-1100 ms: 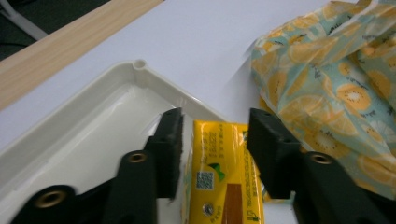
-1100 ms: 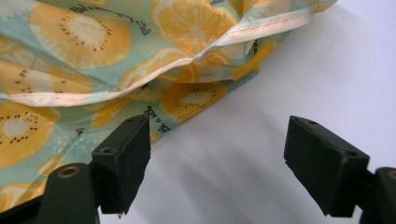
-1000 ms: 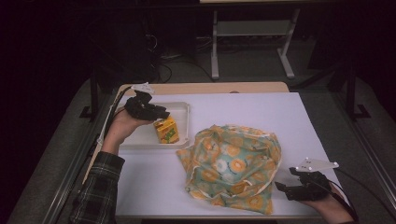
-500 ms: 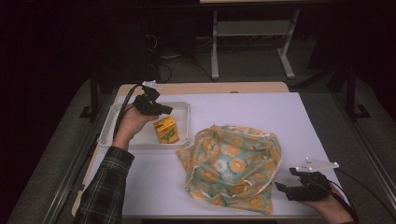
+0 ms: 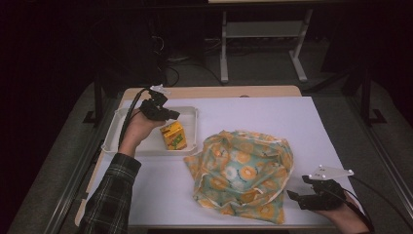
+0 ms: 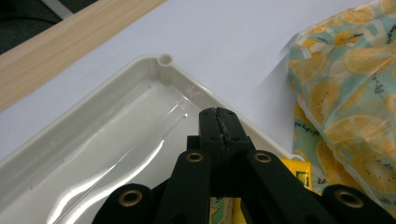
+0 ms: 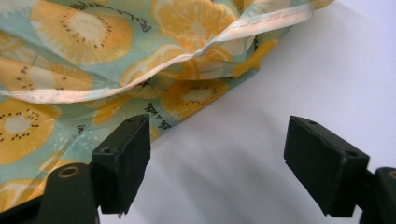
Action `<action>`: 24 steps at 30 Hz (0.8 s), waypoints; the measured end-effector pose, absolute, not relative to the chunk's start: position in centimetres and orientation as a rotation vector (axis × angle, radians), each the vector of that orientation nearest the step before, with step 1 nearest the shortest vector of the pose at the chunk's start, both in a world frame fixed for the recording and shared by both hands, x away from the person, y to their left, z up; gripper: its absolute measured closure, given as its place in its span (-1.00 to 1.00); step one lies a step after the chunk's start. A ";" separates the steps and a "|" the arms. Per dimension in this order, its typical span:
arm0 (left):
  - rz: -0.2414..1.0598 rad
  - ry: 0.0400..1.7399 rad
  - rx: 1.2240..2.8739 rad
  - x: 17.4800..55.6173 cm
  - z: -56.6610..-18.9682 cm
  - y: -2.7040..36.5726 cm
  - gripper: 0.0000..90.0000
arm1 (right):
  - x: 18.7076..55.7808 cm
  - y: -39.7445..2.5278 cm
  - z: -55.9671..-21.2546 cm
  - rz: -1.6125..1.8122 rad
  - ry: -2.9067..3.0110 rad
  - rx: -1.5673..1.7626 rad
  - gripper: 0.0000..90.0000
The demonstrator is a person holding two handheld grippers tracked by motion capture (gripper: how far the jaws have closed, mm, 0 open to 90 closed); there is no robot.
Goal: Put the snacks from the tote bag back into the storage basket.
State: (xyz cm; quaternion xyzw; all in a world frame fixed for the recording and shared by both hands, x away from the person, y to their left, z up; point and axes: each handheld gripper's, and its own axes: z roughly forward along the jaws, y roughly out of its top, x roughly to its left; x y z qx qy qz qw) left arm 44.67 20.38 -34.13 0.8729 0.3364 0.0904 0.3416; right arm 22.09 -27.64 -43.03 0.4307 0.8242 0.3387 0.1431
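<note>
Left hand-held gripper (image 5: pixel 163 113) sits over the white tray (image 5: pixel 127 119), jaws clenched flat together with nothing between them, tips just above the juice carton (image 5: pixel 173 135). Carton stands in the tray's right half, near the rim closest to the bag; in the left gripper view its yellow edge (image 6: pixel 295 173) peeks out below the jaws. Looks like a line-up for a pick, jaws not yet opened for it

Right hand-held gripper (image 5: pixel 311 196) rests at the near right of the counter (image 5: pixel 253 114), jaws released wide apart, holding nothing, tips just beside the fabric bag (image 5: pixel 241 175). My read: staged there to catch the hem and hold the mouth open for the carton

Materials: tray is glossy moulded plastic, rounded corners, shallow ribs on the floor. Carton is a small printed box, yellow and green. Bag is thin limp cloth, teal with orange and kiwi slice print, pale stitched hem (image 7: pixel 140 80), lying crumpled in soft folds. Counter top is plain matte white with a wood strip at the far edge
</note>
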 end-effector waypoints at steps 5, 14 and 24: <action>0.224 0.862 2.279 44.6 -34.3 20.2 0.99 | 22.1 -27.6 -43.0 0.977 2.377 1.241 -0.51; 0.202 0.827 2.302 44.4 -34.5 19.8 0.99 | 22.1 -27.7 -43.0 0.975 2.377 1.241 -0.51; 0.166 0.786 2.321 44.1 -34.4 19.6 0.99 | 22.1 -27.6 -43.0 0.975 2.377 1.243 -0.51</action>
